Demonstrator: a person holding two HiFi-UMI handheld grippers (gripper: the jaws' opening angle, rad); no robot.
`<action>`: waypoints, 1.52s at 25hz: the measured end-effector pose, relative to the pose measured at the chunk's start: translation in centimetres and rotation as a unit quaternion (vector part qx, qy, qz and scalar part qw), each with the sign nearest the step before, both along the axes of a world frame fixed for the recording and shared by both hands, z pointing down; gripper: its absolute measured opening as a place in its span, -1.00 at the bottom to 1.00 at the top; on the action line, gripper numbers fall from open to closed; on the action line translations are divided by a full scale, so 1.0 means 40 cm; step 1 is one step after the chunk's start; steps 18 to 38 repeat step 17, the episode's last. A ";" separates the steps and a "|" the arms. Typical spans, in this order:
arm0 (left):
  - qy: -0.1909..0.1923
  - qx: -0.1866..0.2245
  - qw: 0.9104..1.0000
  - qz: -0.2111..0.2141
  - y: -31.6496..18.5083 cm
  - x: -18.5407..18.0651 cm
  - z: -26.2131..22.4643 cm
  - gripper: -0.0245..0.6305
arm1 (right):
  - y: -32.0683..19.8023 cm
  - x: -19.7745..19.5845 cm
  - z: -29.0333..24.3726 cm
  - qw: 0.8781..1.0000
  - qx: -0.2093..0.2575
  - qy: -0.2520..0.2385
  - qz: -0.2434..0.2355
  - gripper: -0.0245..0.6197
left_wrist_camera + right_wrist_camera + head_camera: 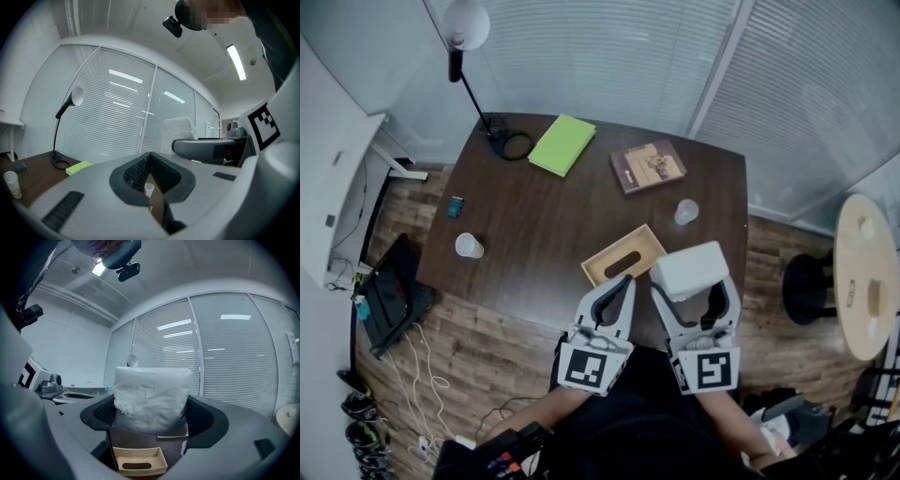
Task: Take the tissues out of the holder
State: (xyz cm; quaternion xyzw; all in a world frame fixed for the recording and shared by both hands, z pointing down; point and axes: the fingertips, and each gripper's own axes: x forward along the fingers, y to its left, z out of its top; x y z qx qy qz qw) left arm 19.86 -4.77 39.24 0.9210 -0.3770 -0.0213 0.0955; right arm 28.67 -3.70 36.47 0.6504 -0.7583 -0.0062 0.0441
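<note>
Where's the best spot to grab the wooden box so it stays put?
On the holder, pinch the near long wall from above. It lies open side up with thin upright walls, so one jaw fits inside, one outside. The left gripper seems shut there.

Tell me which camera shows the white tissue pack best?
The right gripper view: the tissue pack fills its centre, held between the jaws of the right hand-held gripper. The head view shows only its top; the left gripper view shows it small and distant.
</note>
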 end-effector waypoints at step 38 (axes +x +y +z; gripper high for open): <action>-0.001 -0.010 1.000 -0.003 -0.046 -0.067 0.001 -0.93 | -0.036 -0.060 -0.022 0.999 0.013 0.040 0.017 0.50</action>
